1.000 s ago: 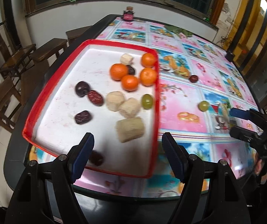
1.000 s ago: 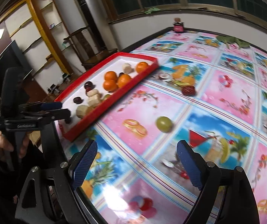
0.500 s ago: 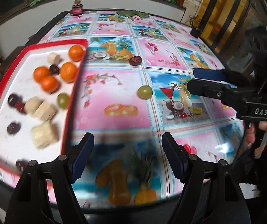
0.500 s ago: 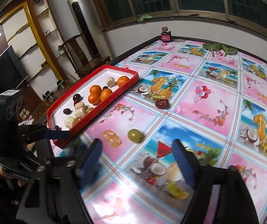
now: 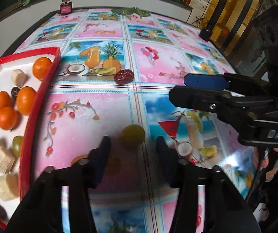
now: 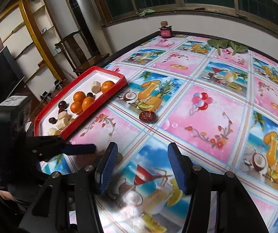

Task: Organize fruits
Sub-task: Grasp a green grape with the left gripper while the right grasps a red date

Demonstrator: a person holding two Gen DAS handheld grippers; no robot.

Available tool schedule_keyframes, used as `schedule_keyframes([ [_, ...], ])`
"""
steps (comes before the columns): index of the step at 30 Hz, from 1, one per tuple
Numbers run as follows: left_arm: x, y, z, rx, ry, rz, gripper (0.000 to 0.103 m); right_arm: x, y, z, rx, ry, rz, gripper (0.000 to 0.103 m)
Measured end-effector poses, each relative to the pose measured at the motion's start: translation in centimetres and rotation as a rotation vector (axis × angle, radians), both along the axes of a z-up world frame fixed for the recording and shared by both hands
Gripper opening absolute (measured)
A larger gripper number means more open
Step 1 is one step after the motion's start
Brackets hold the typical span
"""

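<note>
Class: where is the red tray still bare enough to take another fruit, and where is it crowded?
Bare: the red tray's far end, beyond the lone orange and pale chunk. Crowded: the middle and near end, with clustered oranges, dark dates and pale pieces.

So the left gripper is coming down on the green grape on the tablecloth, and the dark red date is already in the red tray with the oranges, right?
Not quite. The loose dark red date is not in the red tray; it lies on the tablecloth beside it, as the left wrist view shows. The rest holds: the left gripper, jaws just closing, is over the green grape.
</note>
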State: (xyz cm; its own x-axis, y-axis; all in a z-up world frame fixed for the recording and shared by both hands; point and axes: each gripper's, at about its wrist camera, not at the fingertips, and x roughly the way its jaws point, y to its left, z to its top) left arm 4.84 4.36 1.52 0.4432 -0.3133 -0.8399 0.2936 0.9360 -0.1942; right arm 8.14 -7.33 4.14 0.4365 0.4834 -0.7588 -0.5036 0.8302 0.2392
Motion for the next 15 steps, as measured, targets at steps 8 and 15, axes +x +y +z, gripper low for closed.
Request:
schedule_keyframes([
  [8,0.1,0.1,0.0,0.001,-0.01,-0.015,0.023,3.2,2.5,-1.8,-0.017,0.007,0.04,0.05],
  [15,-0.3,2.1,0.1,0.003,0.014,0.017,0.023,5.5,5.2,-3.4,-0.062,0.004,0.044,0.045],
])
